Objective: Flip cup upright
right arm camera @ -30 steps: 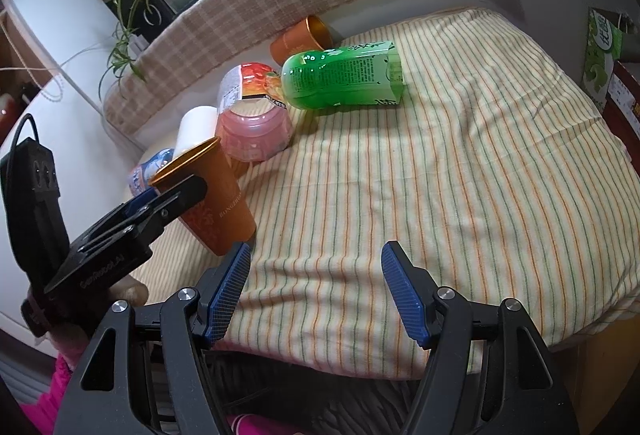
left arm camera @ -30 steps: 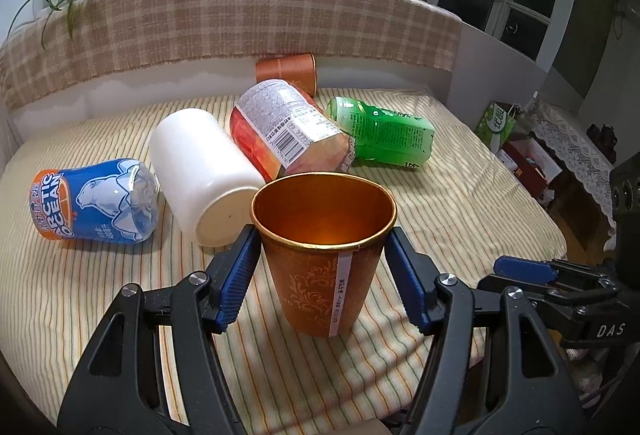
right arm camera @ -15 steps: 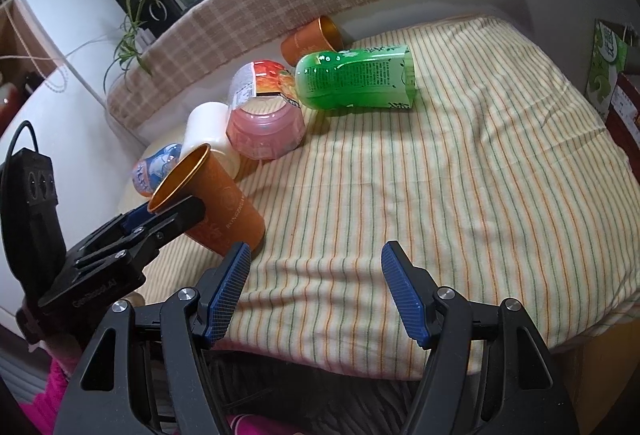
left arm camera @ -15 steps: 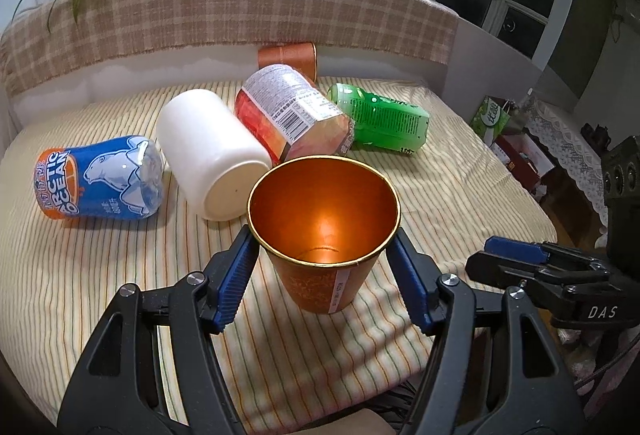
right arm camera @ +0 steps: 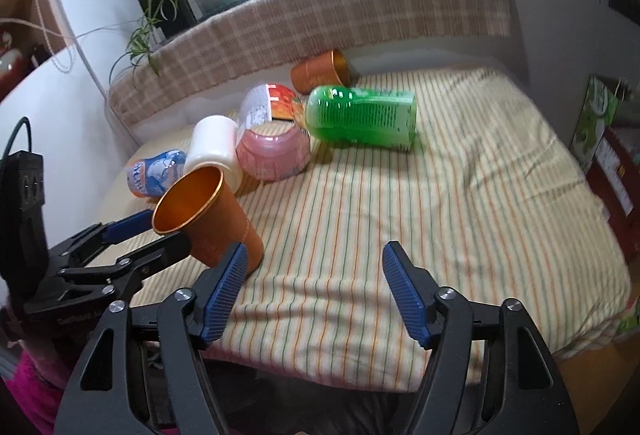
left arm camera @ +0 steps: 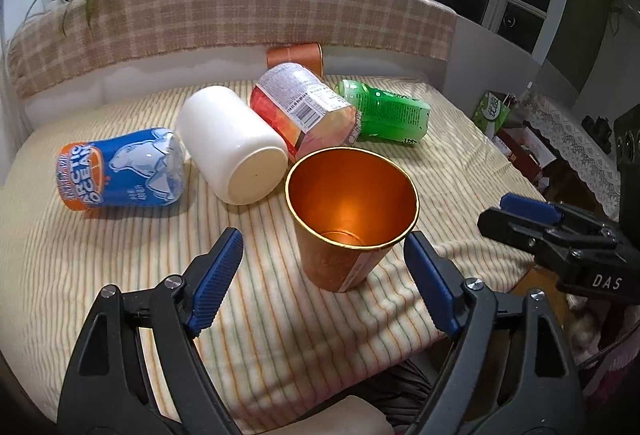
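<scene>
The orange cup stands on the striped cloth with its open mouth up. It sits near the front edge. In the right view it looks tipped a little, but the lens may do that.

The left claw is wide open. Its blue pads sit on each side of the cup and do not touch it.

The right claw is wide open too and holds nothing. It hangs over the cloth, just beside the cup.

Behind the cup lie a white cup, a blue can, a pink bottle, a green bottle and one more orange cup, all on their sides.
</scene>
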